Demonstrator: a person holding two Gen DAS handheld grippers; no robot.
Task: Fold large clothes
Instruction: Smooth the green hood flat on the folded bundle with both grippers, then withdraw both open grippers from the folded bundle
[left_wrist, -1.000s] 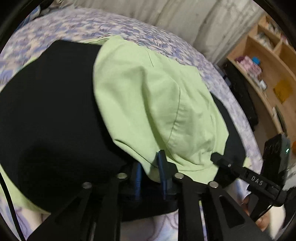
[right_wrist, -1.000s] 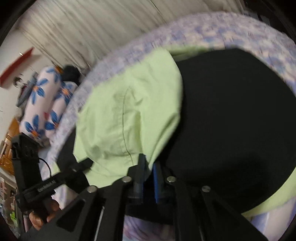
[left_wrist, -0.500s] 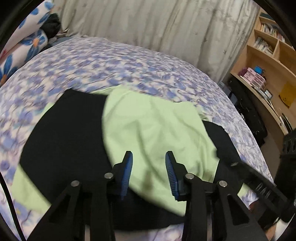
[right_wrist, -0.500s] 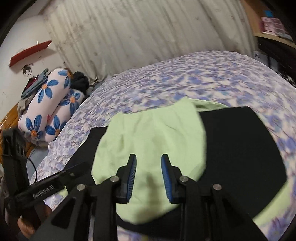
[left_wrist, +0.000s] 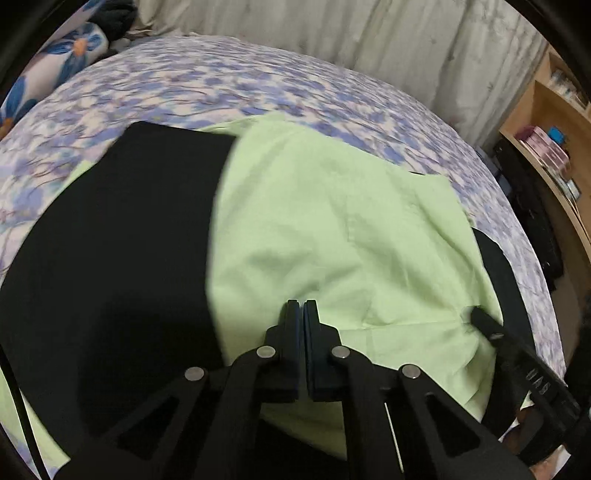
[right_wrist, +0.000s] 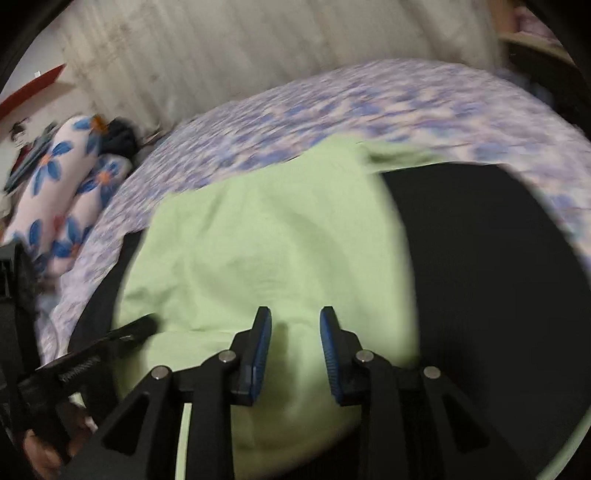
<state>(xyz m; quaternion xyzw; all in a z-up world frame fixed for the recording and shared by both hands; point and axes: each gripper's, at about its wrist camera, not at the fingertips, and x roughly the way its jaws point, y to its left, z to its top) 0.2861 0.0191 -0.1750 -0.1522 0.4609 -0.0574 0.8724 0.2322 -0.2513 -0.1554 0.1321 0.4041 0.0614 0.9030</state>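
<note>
A large garment lies on the bed, black (left_wrist: 122, 236) with a light green part (left_wrist: 332, 236) folded over its middle. It also shows in the right wrist view, green (right_wrist: 266, 251) beside black (right_wrist: 487, 266). My left gripper (left_wrist: 303, 308) is shut, its tips over the green fabric's near part, with no cloth between them. My right gripper (right_wrist: 295, 319) is open and empty just above the green fabric. The right gripper's tip shows in the left wrist view (left_wrist: 480, 317), and the left gripper's in the right wrist view (right_wrist: 136, 328).
The bed has a purple floral sheet (left_wrist: 258, 85). Flowered pillows (right_wrist: 62, 184) lie at its far left. A curtain (right_wrist: 258, 48) hangs behind. Wooden shelves (left_wrist: 554, 140) and a dark case (left_wrist: 532, 214) stand to the right of the bed.
Both grippers let go of the green fabric and lifted back half a second ago. Since then the left gripper has shut empty and both have come down closer to the cloth.
</note>
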